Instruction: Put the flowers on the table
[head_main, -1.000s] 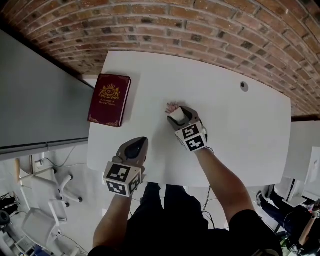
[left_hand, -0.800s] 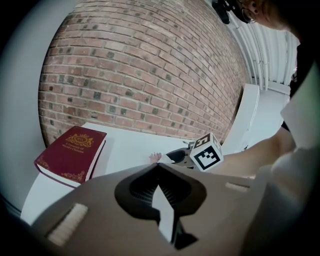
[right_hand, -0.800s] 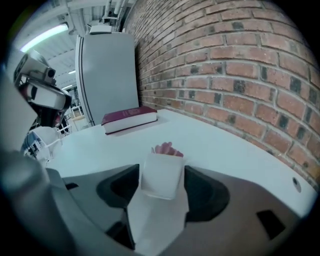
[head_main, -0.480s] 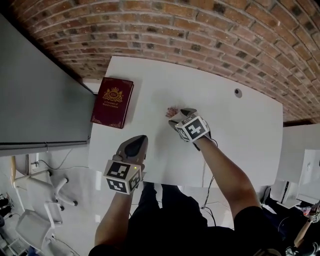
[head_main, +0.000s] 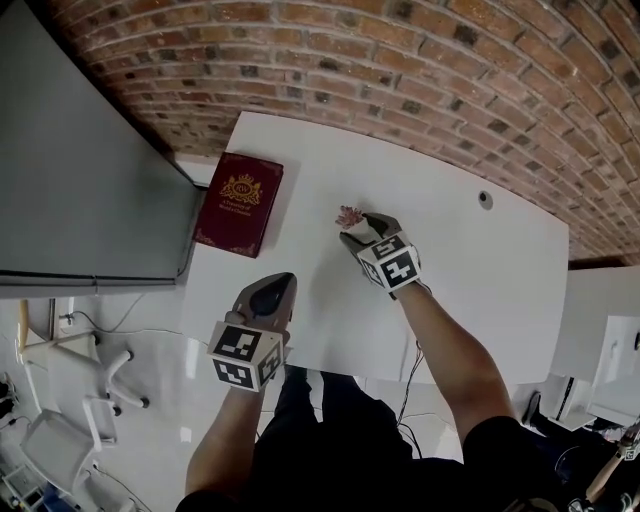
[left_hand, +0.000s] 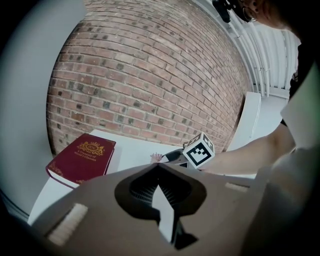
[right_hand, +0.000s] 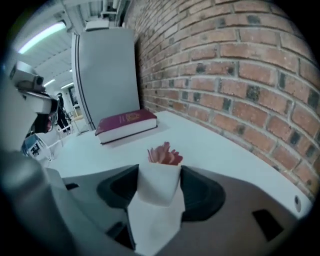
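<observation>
Head view, looking steeply down on a white table (head_main: 470, 270) set against a brick wall (head_main: 400, 60). Far left stood a grey panel (head_main: 80, 180). Next, on the table's left end, a dark red book (head_main: 240, 203) w/ gold print lay flat, well apart from everything else. Near the table's front edge I held the left gripper (head_main: 283, 281). Its jaws were together w/ nothing btwn them, and it hung clear of the work.

Right of centre was the task's thing: the flowers (head_main: 349, 215), a small pink bunch in a white paper wrap (right_hand: 159, 185), heads pointing toward the wall. The wrap sat btwn the jaws of the right gripper (head_main: 362, 230), which I held tilted down over the table. Those jaws had just been opening and stood spread wide. The wrap filled the gap, its sides right by the pads, but I judged they were not squeezing it. No view showed for certain whether the wrap rested on the tabletop.

My judgement: this was the let-go. To do it well I'd keep the jaws wide and make sure the wrap lay on the table first. Then I'd draw the gripper back along the wrap's own line & up, so no pad snagged the paper or rolled the bunch.
</observation>
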